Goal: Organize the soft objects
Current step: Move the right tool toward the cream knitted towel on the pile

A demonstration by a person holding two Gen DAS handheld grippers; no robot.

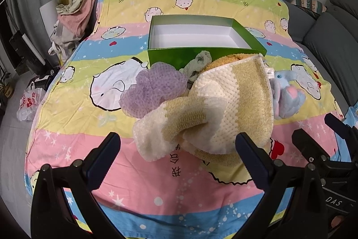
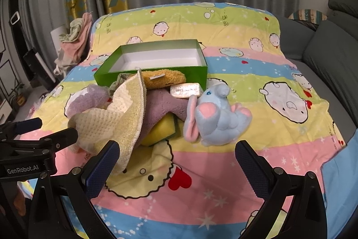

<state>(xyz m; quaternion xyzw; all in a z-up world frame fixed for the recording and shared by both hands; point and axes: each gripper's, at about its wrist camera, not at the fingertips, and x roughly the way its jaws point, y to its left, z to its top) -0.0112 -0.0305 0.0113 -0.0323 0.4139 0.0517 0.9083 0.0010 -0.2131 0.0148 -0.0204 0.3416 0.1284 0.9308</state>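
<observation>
A pile of soft things lies in front of an empty green box [image 1: 170, 53] [image 2: 197, 75] with a white inside. On top is a cream and beige knitted cloth [image 1: 223, 104] [image 2: 116, 118]. A purple mesh puff [image 1: 154, 91] lies at its left. A blue elephant plush [image 1: 288, 95] [image 2: 219, 118] lies at the right. Under the cloth I see a mauve plush [image 2: 161, 106], a yellow sponge [image 2: 161, 129], an orange plush [image 2: 165, 77] and a small wrapped bar [image 2: 185, 91]. My left gripper [image 1: 179, 156] is open just short of the cloth. My right gripper [image 2: 176, 160] is open near the elephant.
All of this lies on a striped cartoon-print sheet [image 1: 67, 109] [image 2: 268, 149] over a bed. Crumpled clothes [image 1: 76, 8] are heaped at the far left edge. A grey sofa [image 2: 324, 55] runs along the right. A plastic bag [image 1: 29, 104] lies on the floor at left.
</observation>
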